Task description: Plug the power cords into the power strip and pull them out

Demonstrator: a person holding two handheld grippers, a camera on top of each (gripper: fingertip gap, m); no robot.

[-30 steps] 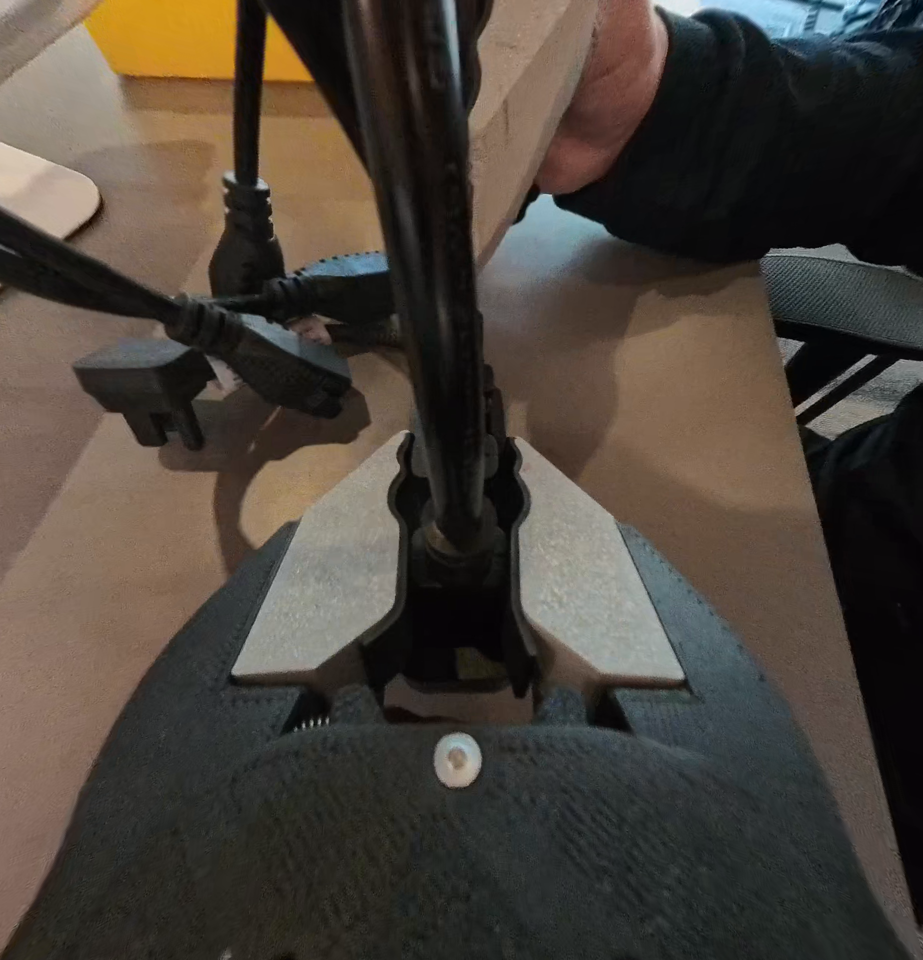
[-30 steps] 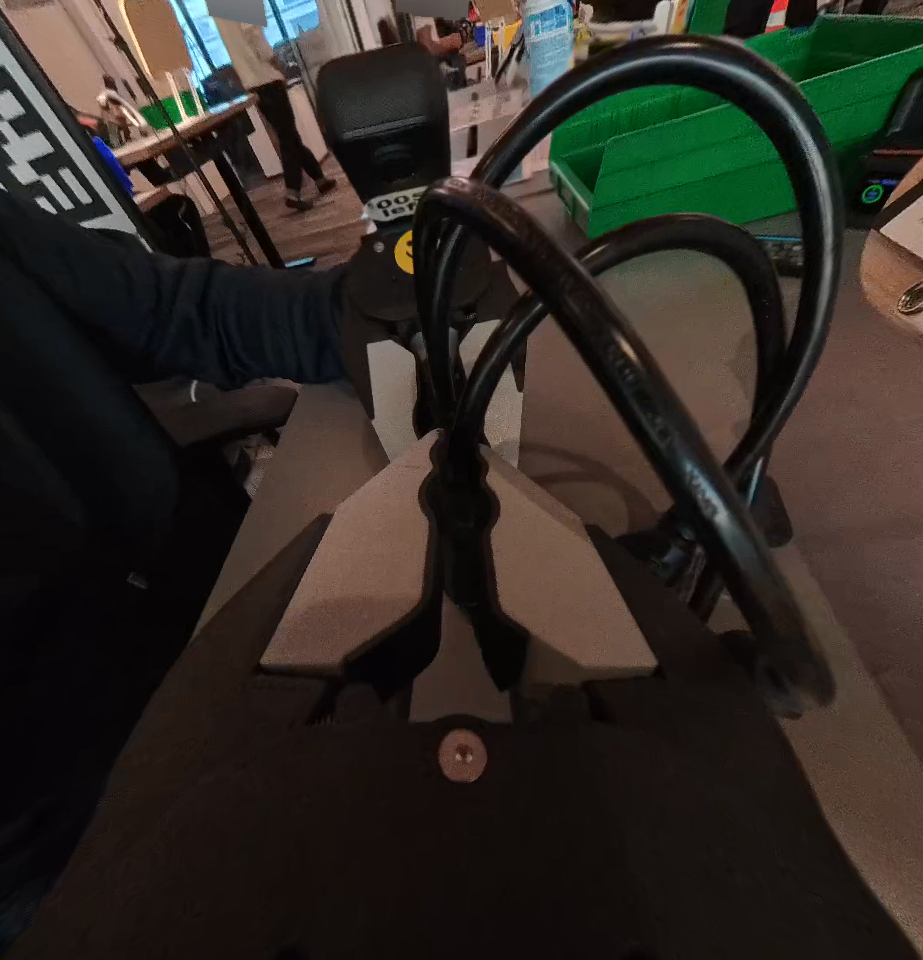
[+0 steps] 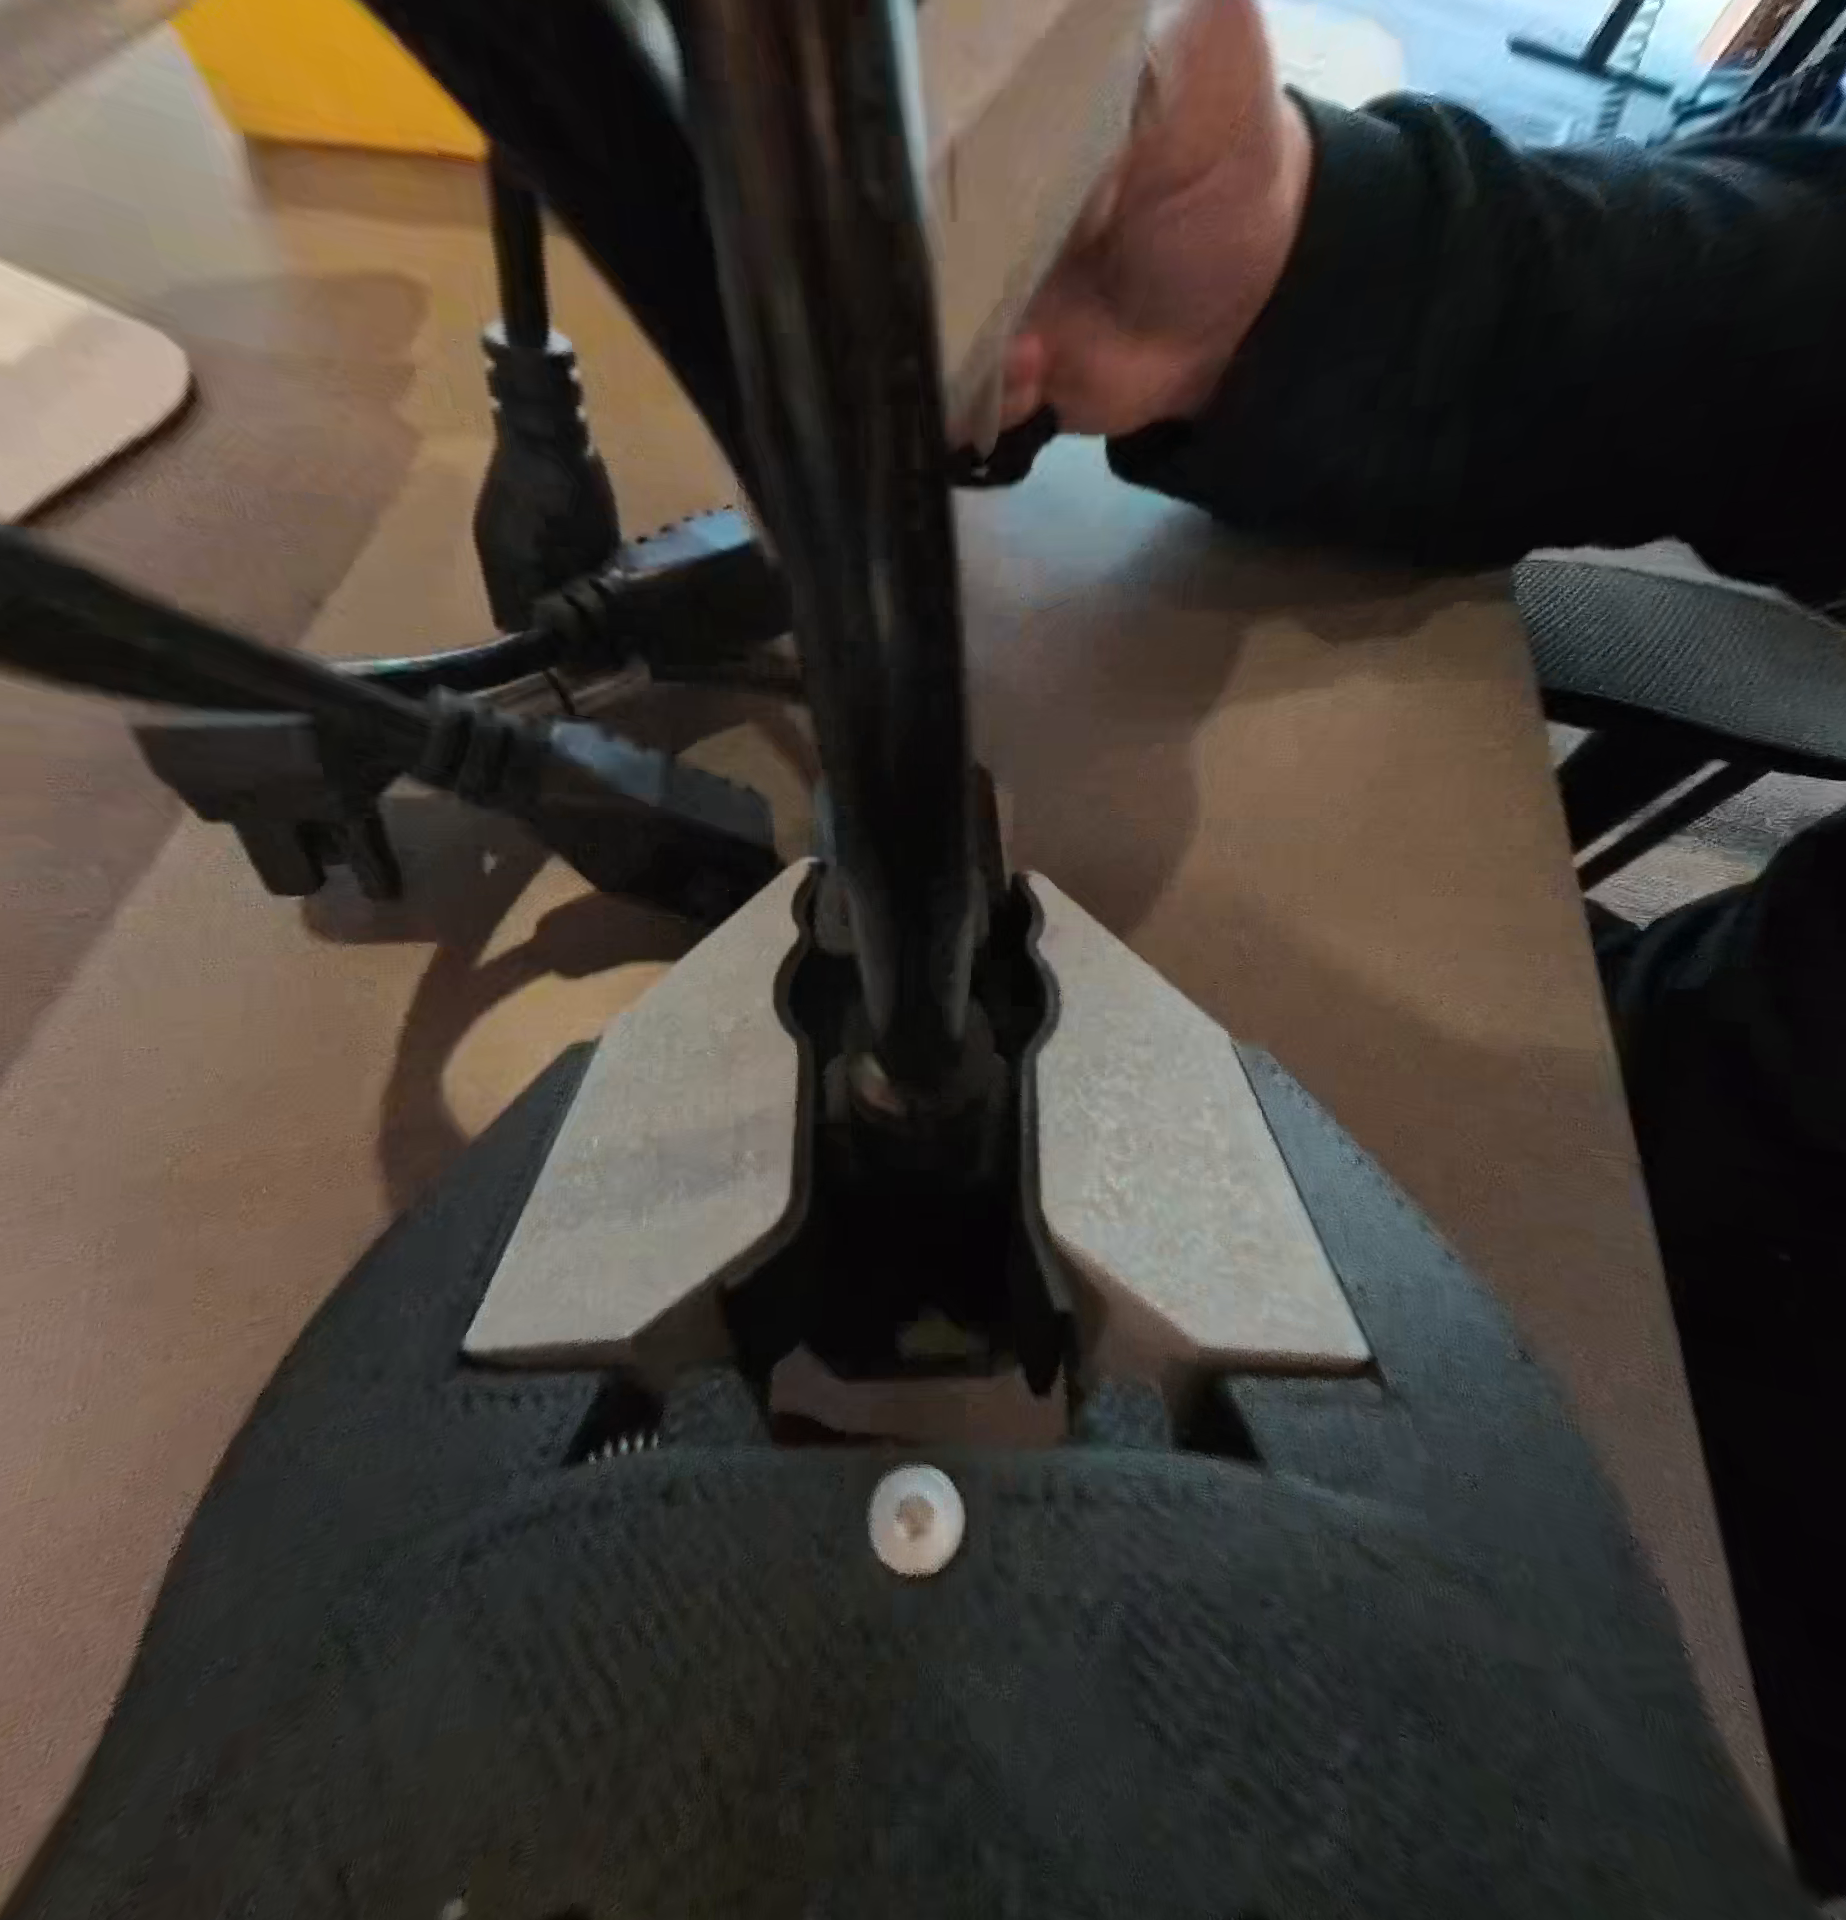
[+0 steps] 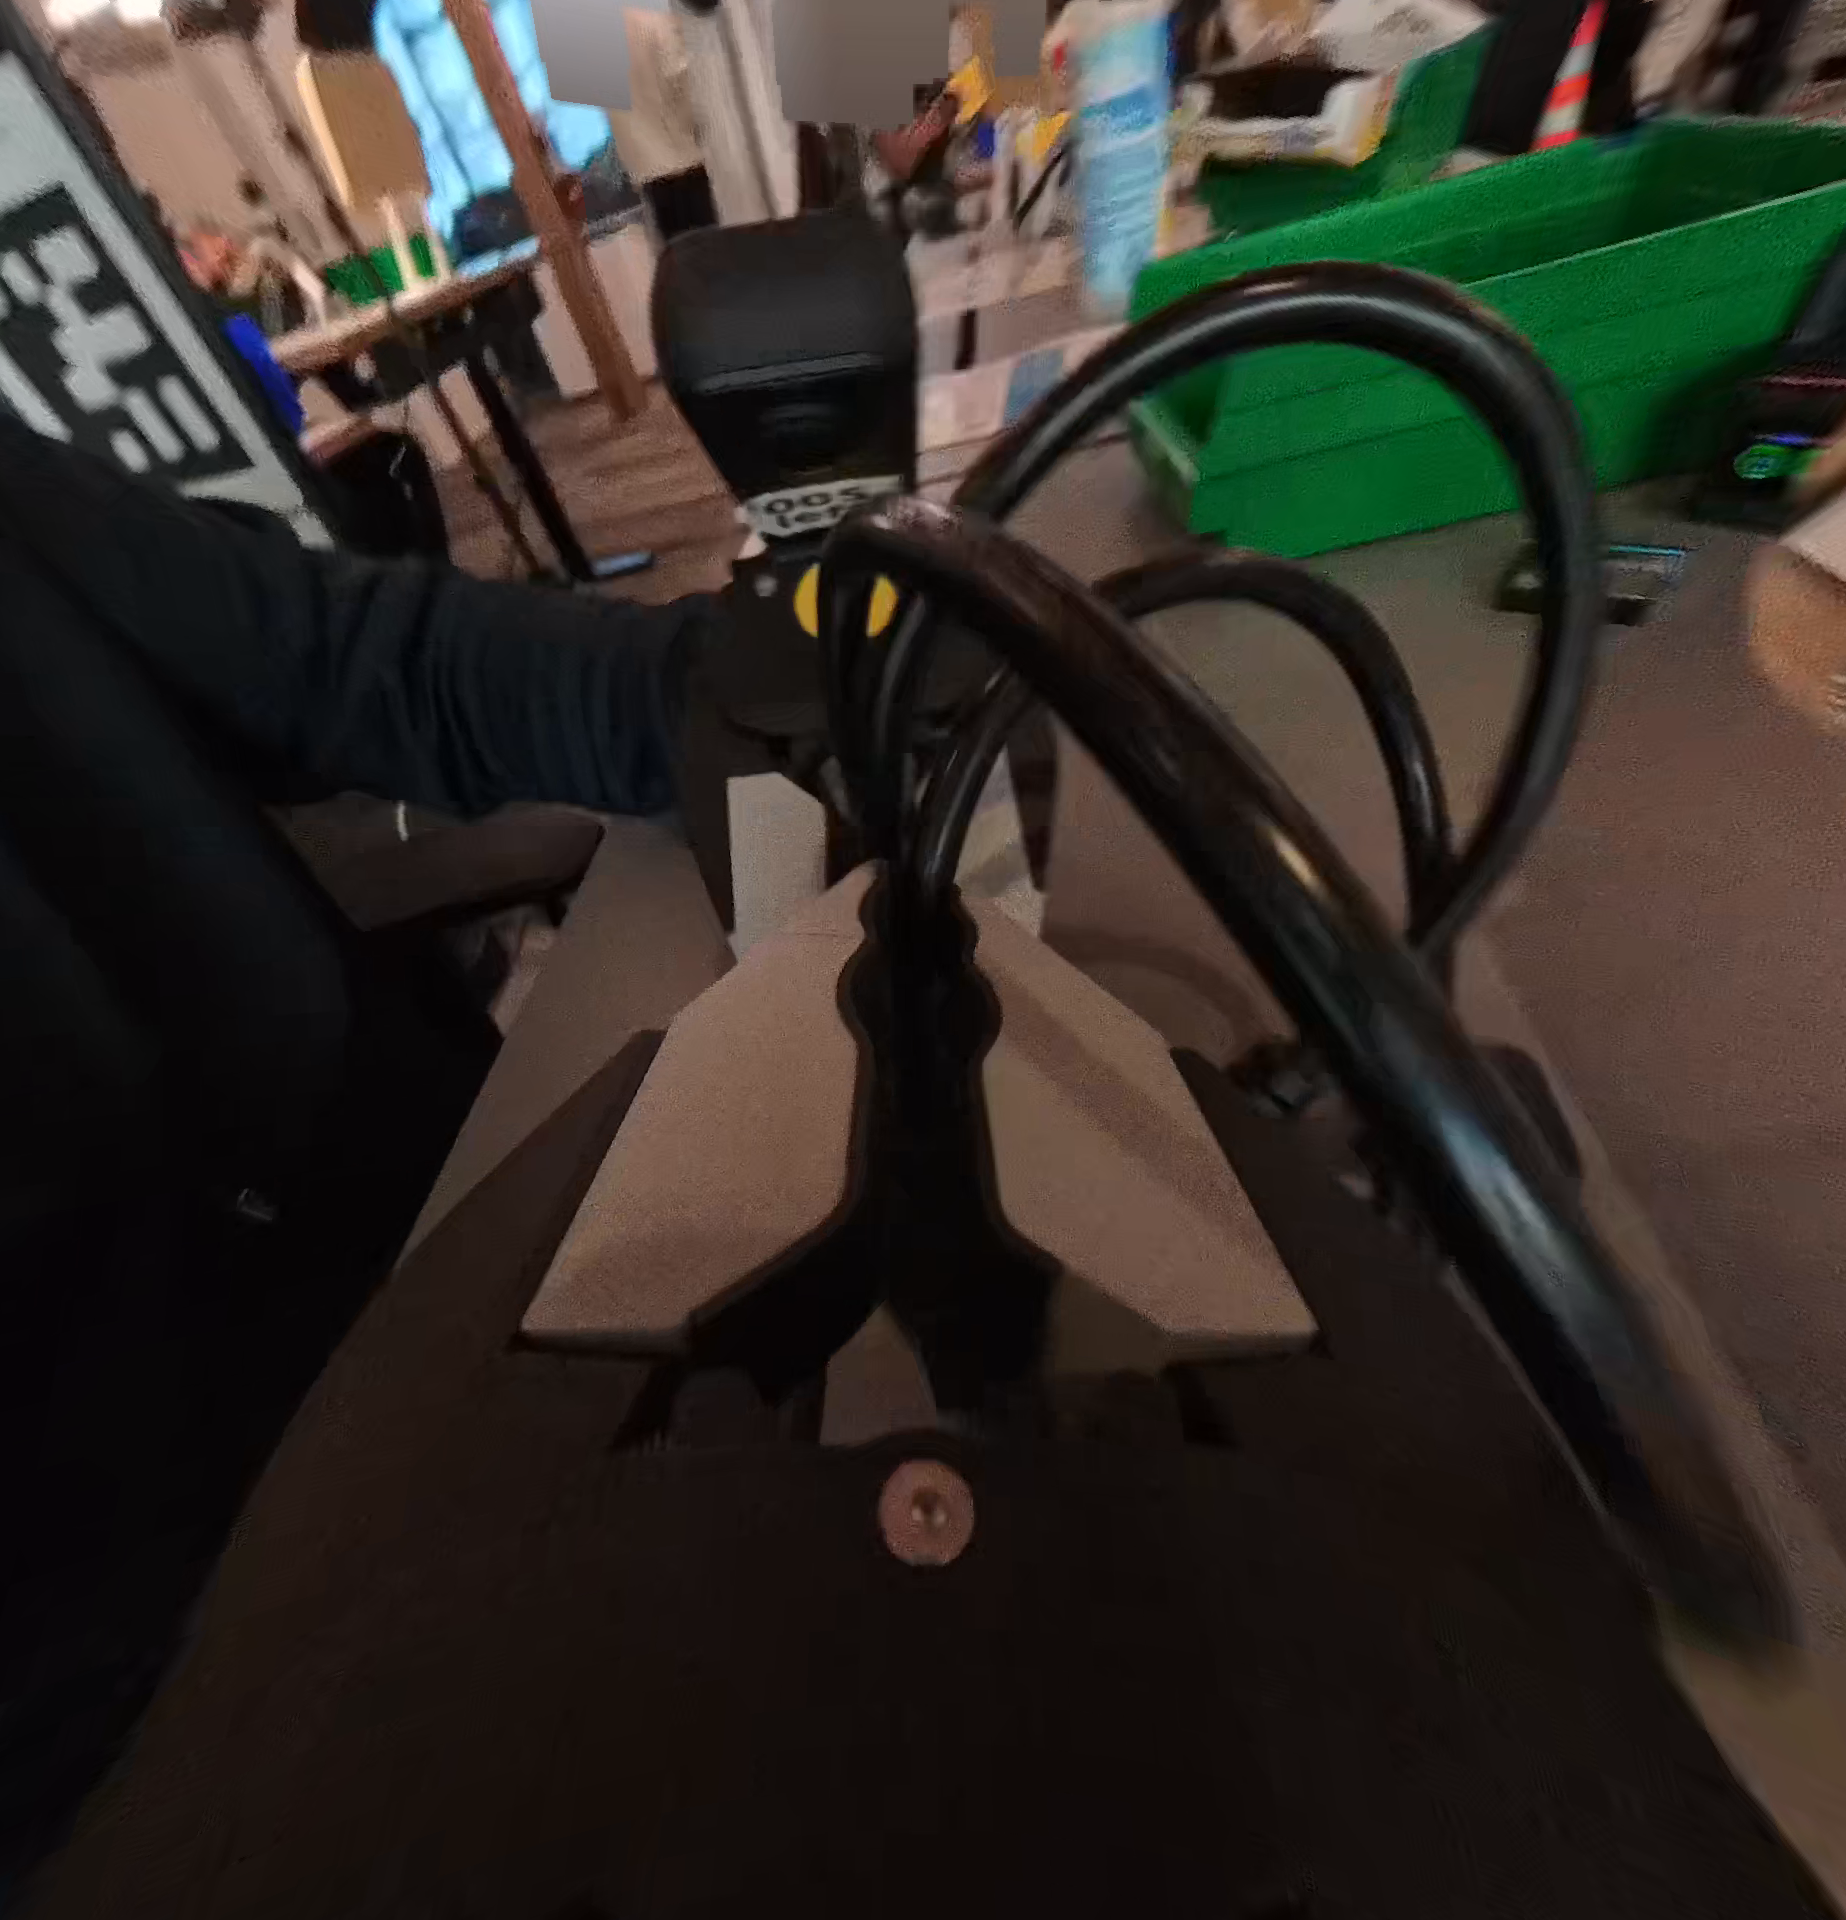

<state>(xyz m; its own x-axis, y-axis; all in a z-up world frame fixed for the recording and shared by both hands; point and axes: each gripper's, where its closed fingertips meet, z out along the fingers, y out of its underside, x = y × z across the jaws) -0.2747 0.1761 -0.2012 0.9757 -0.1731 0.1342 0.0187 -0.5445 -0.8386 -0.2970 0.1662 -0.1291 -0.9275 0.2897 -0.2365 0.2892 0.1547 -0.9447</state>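
Cords dominate both views: in the left wrist view a thick black power cord [image 3: 857,499] rises from between the fingers of the left gripper [image 3: 914,904], whose jaws pinch a black plug [image 3: 903,1143] at the cord's base, with grey pads against it on either side. Just beyond the fingertips, on the brown desk [image 3: 1262,831], lie several loose black plugs [image 3: 628,790], one with its prongs pointing down [image 3: 275,790], and their cables cross each other to the left. The power strip itself cannot be made out in either view.

In the right wrist view the right gripper [image 4: 919,904] is nearly closed, pinching a thin black cord [image 4: 940,821] that arches up and forward toward the left gripper, seen farther off [image 4: 846,644]. Other black cord loops [image 4: 1314,935] curve high over the desk to the right.

A hand [image 3: 1158,270] in a dark sleeve [image 3: 1573,332] holds the right gripper. Farther back stand green bins [image 4: 1521,343], a black chair [image 4: 784,343] and, at the left wrist view's upper left, a yellow object [image 3: 316,94].
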